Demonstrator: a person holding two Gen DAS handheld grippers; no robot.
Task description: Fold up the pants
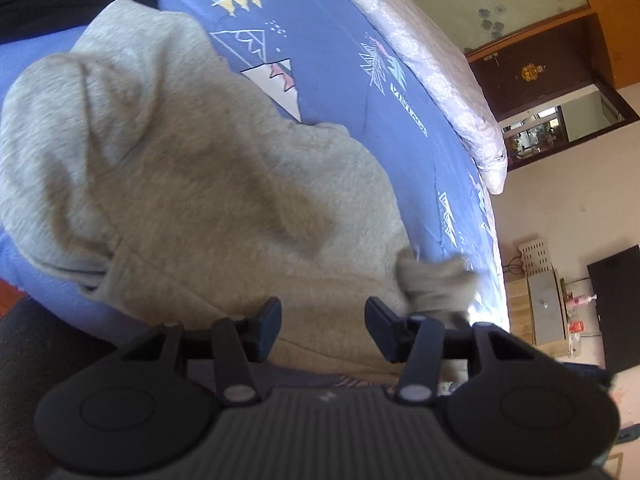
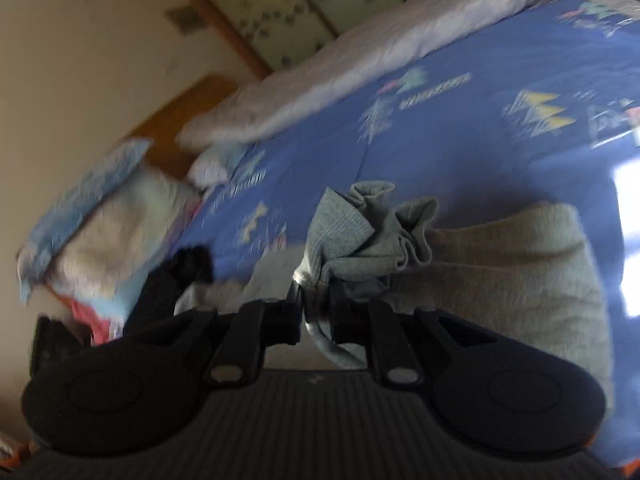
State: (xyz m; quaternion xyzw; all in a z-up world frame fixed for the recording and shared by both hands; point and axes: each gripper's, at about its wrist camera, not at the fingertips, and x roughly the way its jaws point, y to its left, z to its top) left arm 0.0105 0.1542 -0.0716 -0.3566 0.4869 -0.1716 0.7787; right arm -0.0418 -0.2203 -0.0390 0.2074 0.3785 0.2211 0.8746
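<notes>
Grey pants (image 1: 192, 184) mid-fold on the bed (image 1: 340, 60) — my right claw (image 2: 316, 320) pinches their bunched cuff, left claw (image 1: 323, 328) spread; next, lay it flat.

Each tool (image 1: 323, 330) is matte black — ribbed base, round hubs, silver pivot screws.
</notes>
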